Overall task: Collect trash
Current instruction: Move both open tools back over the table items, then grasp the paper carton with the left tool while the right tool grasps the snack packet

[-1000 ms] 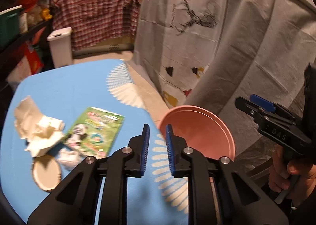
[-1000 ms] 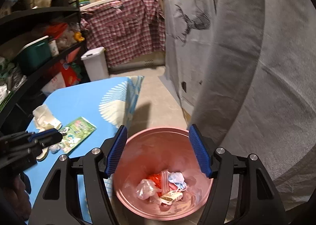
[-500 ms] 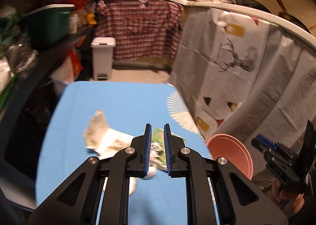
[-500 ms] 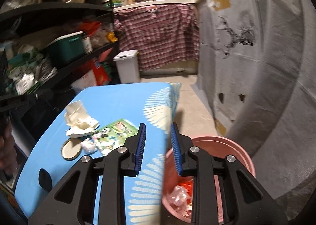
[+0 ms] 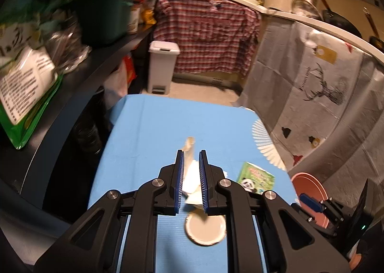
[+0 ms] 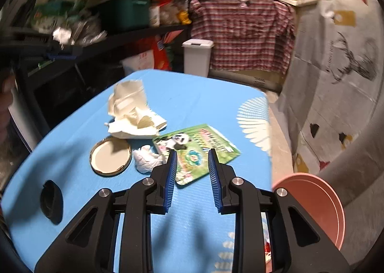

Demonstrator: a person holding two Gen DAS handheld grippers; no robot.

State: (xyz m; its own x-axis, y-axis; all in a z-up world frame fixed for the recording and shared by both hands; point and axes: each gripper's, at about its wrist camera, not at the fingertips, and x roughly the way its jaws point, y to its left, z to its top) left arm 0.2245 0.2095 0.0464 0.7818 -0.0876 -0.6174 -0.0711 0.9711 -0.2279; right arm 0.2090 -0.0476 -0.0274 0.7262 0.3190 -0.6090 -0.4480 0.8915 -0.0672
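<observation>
Left tongs (image 5: 191, 172): blades nearly together with a narrow gap, nothing pinched, hovering over the blue counter (image 5: 153, 133). Crumpled paper (image 5: 192, 177) shows through the gap but lies on the counter below, not touching the pads. Jar lid (image 5: 205, 229) sits just near side of the paper, inner face up.

Right tongs (image 6: 192, 177): partly spread, nothing between the blades; jaws have just been closing. They hang above the green panda packet (image 6: 199, 150) (no contact visible).

Trash layout, right view: paper (image 6: 132, 114) at back left, lid (image 6: 110, 157) in front of it with the paper overlapping its far rim, small white wad (image 6: 145, 160) between lid and packet, touching the packet's edge. Black cap (image 6: 51, 201) lies alone near the counter's left edge.

Pink bin (image 6: 316, 203) stands off the counter's right side, below its edge; some red trash is visible inside.
</observation>
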